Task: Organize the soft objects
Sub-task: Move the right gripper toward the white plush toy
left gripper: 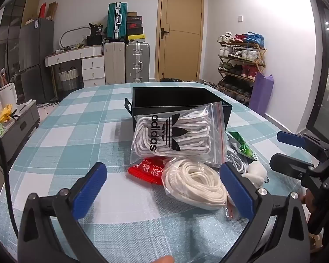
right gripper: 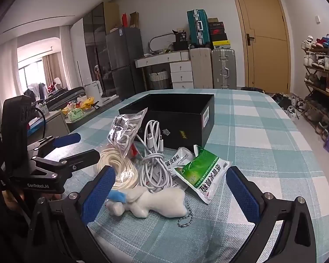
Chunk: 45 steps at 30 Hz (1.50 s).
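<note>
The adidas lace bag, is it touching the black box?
Touching. The left wrist view shows the adidas lace bag leaning against the black box, its top edge overlapping the near wall.

An open black box (left gripper: 177,103) stood empty on the checked tabletop (left gripper: 76,131). Against its near wall leaned a clear zip bag of white laces (left gripper: 177,135). In front of the box lay a red sachet (left gripper: 147,169), a bagged coil of cream cord (left gripper: 195,184), a white cable (right gripper: 153,166), a green medicine packet (right gripper: 204,173) and, nearest of all, a white plush toy (right gripper: 155,201) with a bead chain.
</note>
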Motion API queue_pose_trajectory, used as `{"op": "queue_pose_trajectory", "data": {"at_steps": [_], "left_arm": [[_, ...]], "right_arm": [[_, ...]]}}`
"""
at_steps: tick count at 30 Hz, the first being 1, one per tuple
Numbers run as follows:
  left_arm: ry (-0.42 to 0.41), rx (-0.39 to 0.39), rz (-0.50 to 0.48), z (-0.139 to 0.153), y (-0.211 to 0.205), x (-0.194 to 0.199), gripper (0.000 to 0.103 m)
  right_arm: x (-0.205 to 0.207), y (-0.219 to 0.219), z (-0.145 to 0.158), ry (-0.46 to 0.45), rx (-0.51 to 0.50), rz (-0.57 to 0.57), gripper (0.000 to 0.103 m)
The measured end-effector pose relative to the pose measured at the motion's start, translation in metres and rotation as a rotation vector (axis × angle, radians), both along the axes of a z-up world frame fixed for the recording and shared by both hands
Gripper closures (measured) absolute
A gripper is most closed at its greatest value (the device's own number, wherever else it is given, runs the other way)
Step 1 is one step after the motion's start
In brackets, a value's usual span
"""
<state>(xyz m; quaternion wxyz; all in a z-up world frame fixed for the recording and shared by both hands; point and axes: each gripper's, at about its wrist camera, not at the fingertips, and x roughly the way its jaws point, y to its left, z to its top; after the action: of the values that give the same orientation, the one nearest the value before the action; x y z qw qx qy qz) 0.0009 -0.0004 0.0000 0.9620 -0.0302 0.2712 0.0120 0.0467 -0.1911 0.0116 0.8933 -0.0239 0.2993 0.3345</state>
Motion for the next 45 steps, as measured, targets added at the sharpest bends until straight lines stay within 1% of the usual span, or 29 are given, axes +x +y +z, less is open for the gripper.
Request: {"op": "queue_pose_trajectory", "data": {"at_steps": [2,5,6,8,13,15,24,30,37,45], "left_arm": [[0.001,-0.006,0.000,0.000,-0.001,0.002,0.000],[0.005,-0.006,0.001,-0.003,-0.007,0.008,0.000],[-0.002,-0.023,-0.003,-0.001,-0.002,0.006,0.000],[-0.007,-0.026,-0.005,-0.001,-0.001,0.003,0.000],[-0.009,-0.019,-0.004,0.000,-0.005,0.004,0.000],[-0.017,-0.021,-0.013,-0.001,0.001,0.000,0.000],[-0.024,0.007,-0.026,0.000,-0.005,-0.003,0.000],[-0.020,-0.007,-0.027,0.000,-0.004,-0.002,0.000],[-0.021,0.019,-0.031,-0.002,-0.007,-0.002,0.000],[-0.017,0.029,-0.041,-0.001,-0.010,-0.003,0.000]], "right_arm": [[0.003,-0.003,-0.001,0.007,0.005,0.001,0.000],[0.000,0.001,-0.001,-0.004,-0.027,-0.002,0.000],[-0.001,0.001,0.000,-0.008,-0.030,-0.003,0.000],[-0.001,0.002,-0.001,-0.007,-0.025,-0.003,0.000],[-0.002,-0.001,0.000,-0.003,-0.018,-0.005,0.000],[-0.001,-0.001,-0.001,0.004,-0.018,-0.002,0.000],[-0.001,0.005,-0.009,0.024,-0.044,0.010,0.000],[-0.002,0.008,-0.011,0.025,-0.066,0.008,0.000],[0.001,0.009,-0.015,0.036,-0.080,0.002,0.000],[0.001,0.010,-0.018,0.044,-0.093,-0.005,0.000]]}}
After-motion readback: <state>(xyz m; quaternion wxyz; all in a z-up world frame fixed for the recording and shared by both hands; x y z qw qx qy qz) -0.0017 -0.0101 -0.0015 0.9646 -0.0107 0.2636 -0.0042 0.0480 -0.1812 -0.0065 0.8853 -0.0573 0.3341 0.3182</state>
